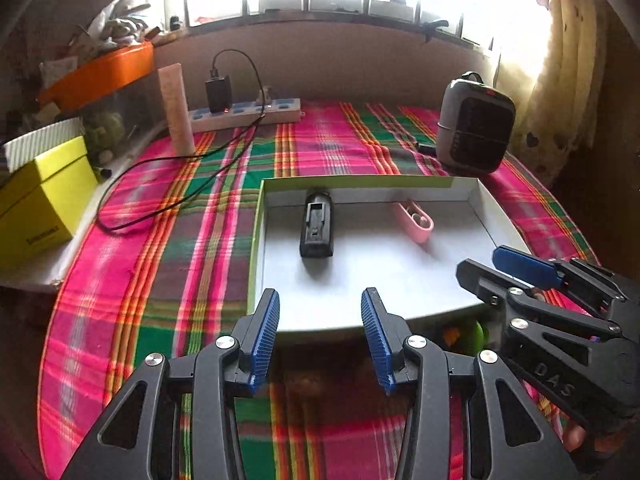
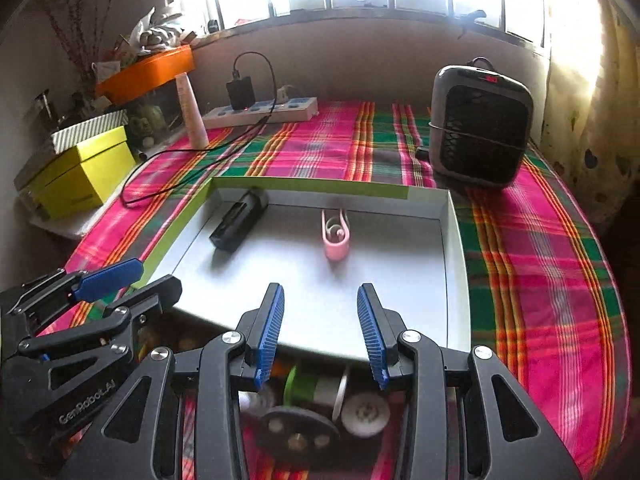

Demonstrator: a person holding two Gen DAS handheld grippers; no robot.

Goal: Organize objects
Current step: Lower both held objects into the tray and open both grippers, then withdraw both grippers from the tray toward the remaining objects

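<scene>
A shallow white box lid with green outer sides lies on the plaid cloth. Inside it lie a black device at the left and a pink case to its right. My left gripper is open and empty over the lid's near edge. My right gripper is open and empty over the lid's near edge. Below the right gripper lie a green spool, a white round thing and a dark disc, blurred.
A grey heater stands at the back right. A power strip with a black charger and its cable, a pink tube, a yellow box and an orange bin crowd the back left.
</scene>
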